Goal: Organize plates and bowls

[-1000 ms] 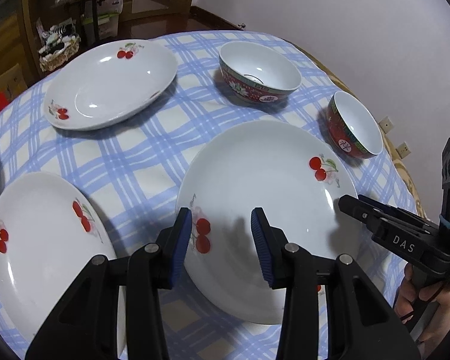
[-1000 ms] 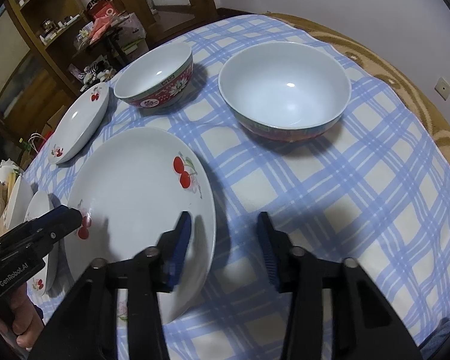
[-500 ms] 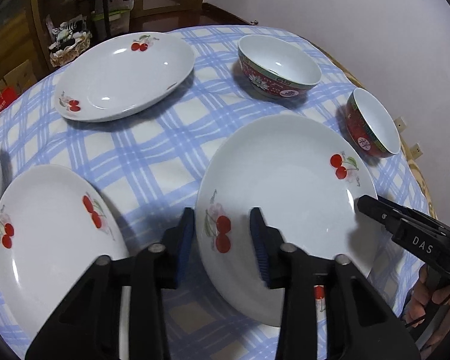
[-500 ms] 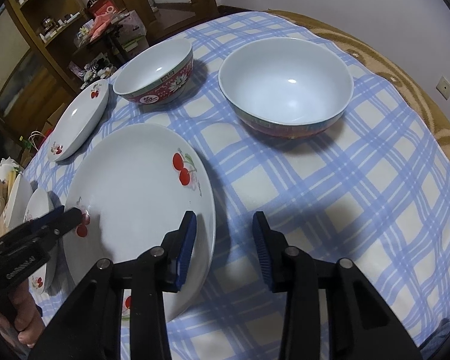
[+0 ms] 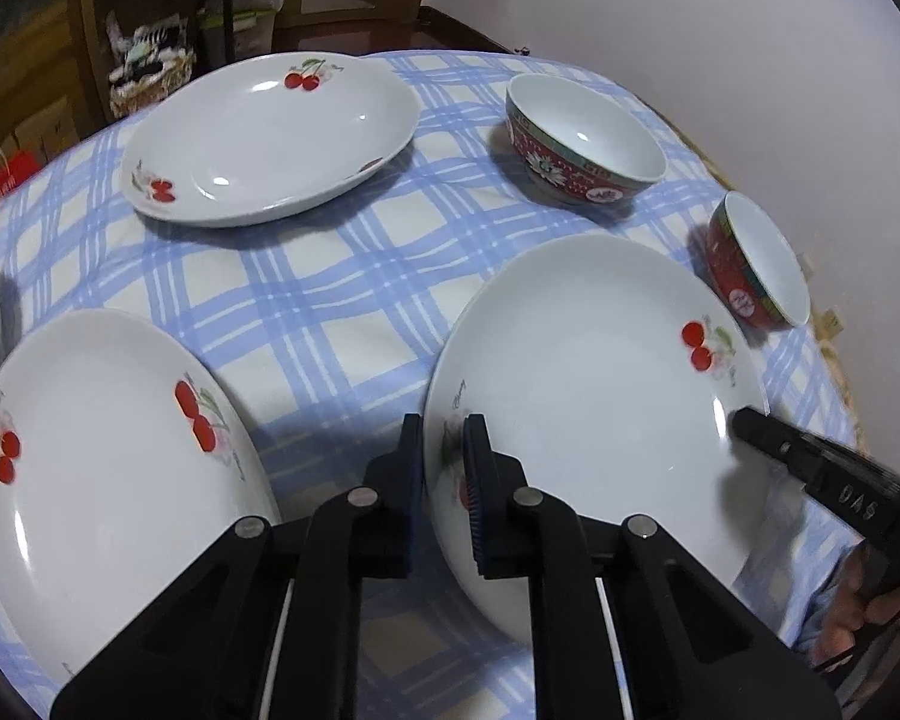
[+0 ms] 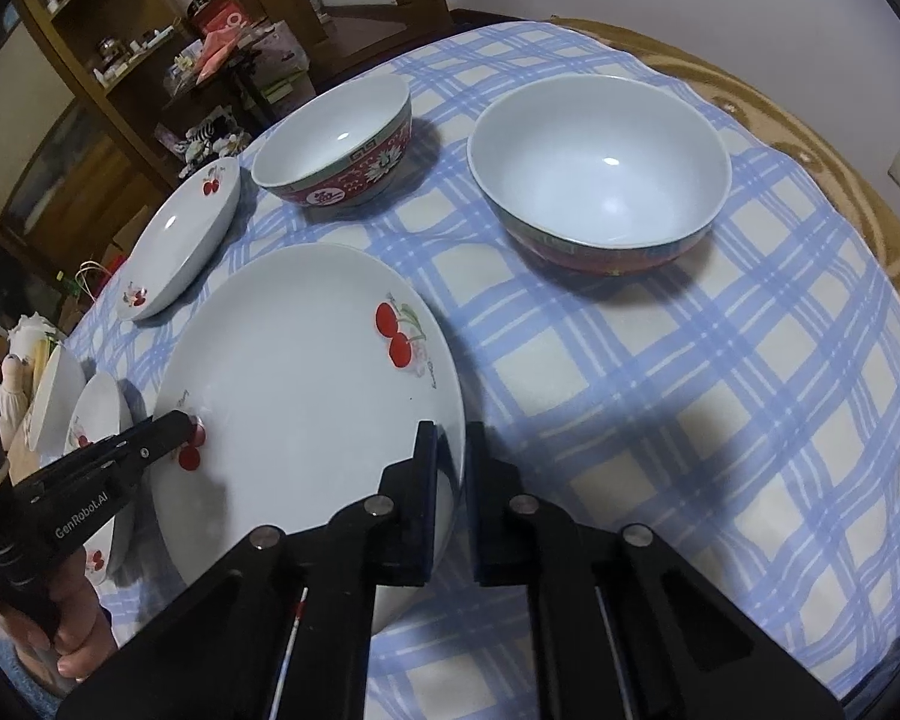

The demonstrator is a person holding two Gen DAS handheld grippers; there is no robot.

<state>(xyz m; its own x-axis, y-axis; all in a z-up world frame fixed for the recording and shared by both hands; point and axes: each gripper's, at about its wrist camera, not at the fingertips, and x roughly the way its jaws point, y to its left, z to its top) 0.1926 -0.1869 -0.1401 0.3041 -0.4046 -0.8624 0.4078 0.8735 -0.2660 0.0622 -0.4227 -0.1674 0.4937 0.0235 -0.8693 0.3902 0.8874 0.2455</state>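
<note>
Both grippers closed in since a sec ago: left gripper (image 5: 444, 468) w/ fingers still closing on the plate (image 5: 594, 396) rim, right gripper (image 6: 450, 480) fingers clamped on opposite rim. Plate sits near counter (image 6: 660, 420) front edge, ready to lift & stack.

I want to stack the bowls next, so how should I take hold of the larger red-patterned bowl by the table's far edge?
Grip the larger red-patterned bowl by its rim: one finger inside, one outside on the wall, coming from above at the near side. It sits upright and empty, too wide to span, and the near tablecloth is bare. The smaller bowl stands apart on its left.
</note>
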